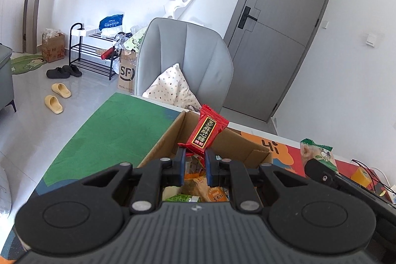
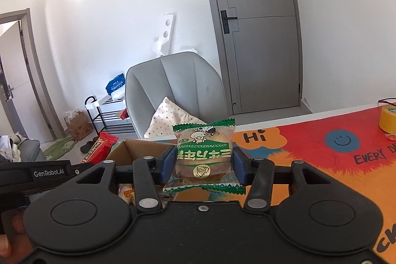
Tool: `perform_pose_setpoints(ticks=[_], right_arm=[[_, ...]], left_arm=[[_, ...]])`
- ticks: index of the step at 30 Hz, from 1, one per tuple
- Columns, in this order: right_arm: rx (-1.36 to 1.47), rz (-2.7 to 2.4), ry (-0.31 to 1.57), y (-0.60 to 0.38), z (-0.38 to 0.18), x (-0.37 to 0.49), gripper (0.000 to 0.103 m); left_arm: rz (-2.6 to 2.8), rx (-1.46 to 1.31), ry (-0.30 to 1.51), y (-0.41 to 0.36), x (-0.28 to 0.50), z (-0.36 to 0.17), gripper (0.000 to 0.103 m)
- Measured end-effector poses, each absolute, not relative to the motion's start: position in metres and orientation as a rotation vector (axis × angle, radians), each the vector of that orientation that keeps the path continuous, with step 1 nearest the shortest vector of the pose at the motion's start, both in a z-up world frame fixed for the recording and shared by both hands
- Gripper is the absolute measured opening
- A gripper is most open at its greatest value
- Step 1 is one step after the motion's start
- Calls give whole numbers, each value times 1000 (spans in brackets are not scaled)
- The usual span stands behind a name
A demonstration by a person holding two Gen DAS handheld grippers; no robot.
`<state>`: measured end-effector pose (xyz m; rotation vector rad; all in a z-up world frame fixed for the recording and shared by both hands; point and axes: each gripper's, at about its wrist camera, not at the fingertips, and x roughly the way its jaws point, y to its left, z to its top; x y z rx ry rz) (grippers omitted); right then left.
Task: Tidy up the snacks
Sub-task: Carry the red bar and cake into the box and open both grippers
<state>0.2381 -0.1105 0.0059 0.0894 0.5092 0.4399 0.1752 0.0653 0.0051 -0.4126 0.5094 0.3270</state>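
My left gripper is shut on the lower end of a red candy packet and holds it upright over an open cardboard box. Several snack packets lie inside the box. My right gripper is shut on a green-and-clear cake packet, held above the table to the right of the box. The red packet shows at the left of the right wrist view, and the green packet at the right of the left wrist view.
The table has a colourful mat, green on the left and red-orange on the right. A yellow tape roll stands at the far right. A grey chair with a dotted pillow stands behind the table.
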Motion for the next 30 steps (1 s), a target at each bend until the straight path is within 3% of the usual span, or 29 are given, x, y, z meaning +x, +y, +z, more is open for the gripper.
perform_pose_setpoints(ticks=[19,26,30], right_arm=[[51,493,539,-71,-3,252,49],[56,523,569,-61,-4,252,50],[80,539,576,-61,-3,251,57]], left_arm=[[364,-479,515,94,188,-3,19],[387,-480,492,99,177,4,41],[395,-483,490,100,171,7,53]])
